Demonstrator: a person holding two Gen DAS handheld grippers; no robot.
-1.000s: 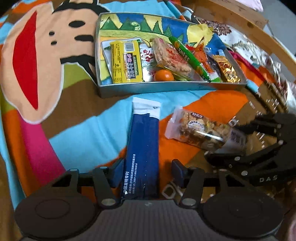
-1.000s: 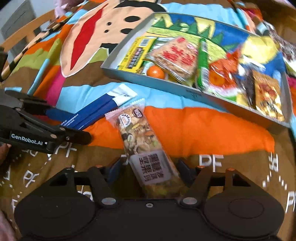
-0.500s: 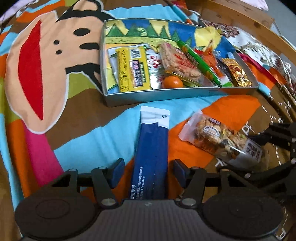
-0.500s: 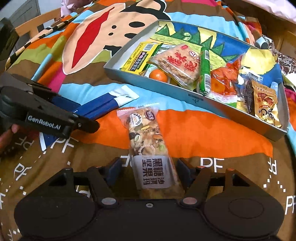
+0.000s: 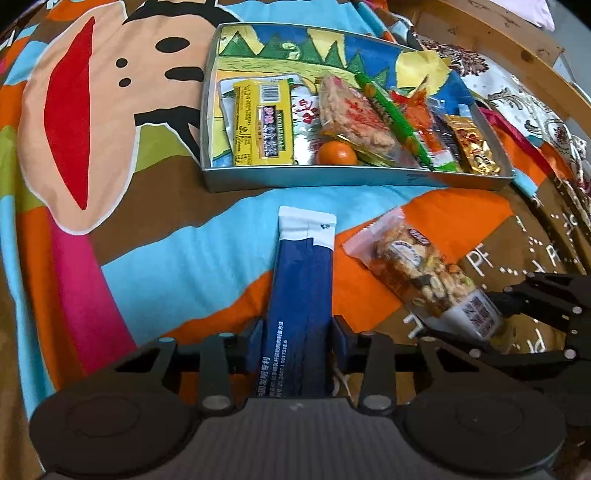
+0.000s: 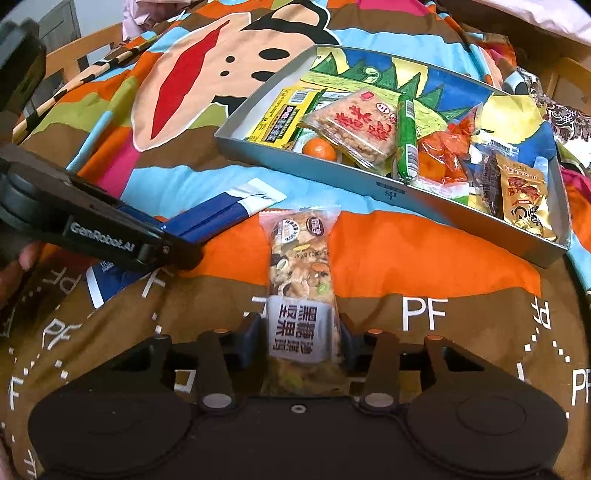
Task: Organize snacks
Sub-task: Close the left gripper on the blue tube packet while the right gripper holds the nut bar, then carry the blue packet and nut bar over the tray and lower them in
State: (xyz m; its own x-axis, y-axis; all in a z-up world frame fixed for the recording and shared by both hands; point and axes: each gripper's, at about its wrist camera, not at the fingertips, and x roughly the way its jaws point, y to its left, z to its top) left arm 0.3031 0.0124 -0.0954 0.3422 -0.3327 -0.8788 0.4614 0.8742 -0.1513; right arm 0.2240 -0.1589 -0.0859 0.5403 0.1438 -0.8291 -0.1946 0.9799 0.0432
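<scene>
Left gripper (image 5: pixel 297 345): its two blue pads are being pressed against the sides of the blue sachet's near end; its matte black linkage and ribbed grey body are being shown in the foreground of the left wrist view.
Blue sachet (image 5: pixel 301 306): a long, flat, glossy packet with a white far end and white print near the pads; it is being held lengthwise, pointing toward the tray.
Right gripper (image 6: pixel 303 345): its pads are being closed on the near end of the nut bar; black arms with round pivots are being shown at either side.
Nut bar (image 6: pixel 301 275): a lumpy rectangular bar in clear crinkled wrap with a white label; it is being pinched at the labelled end, just beside the sachet on the cloth.
Cloth (image 5: pixel 147 258): a soft printed fabric with orange, sky-blue, brown and pink patches and a large cartoon face is being used as the surface.
Tray (image 5: pixel 332 179): a shallow rectangular grey-walled tray with a painted floor is being filled with a yellow packet (image 5: pixel 264 122), a small orange fruit (image 5: pixel 337 153), a rice cracker pack (image 5: pixel 352 114), a green stick (image 5: pixel 397 118) and a gold foil pack (image 5: pixel 474 149).
Left view only: a curved wooden rail (image 5: pixel 491 33) is being shown beyond the tray.
Right view only: the nut bar's label characters and the lettered side of the left gripper are being shown.
</scene>
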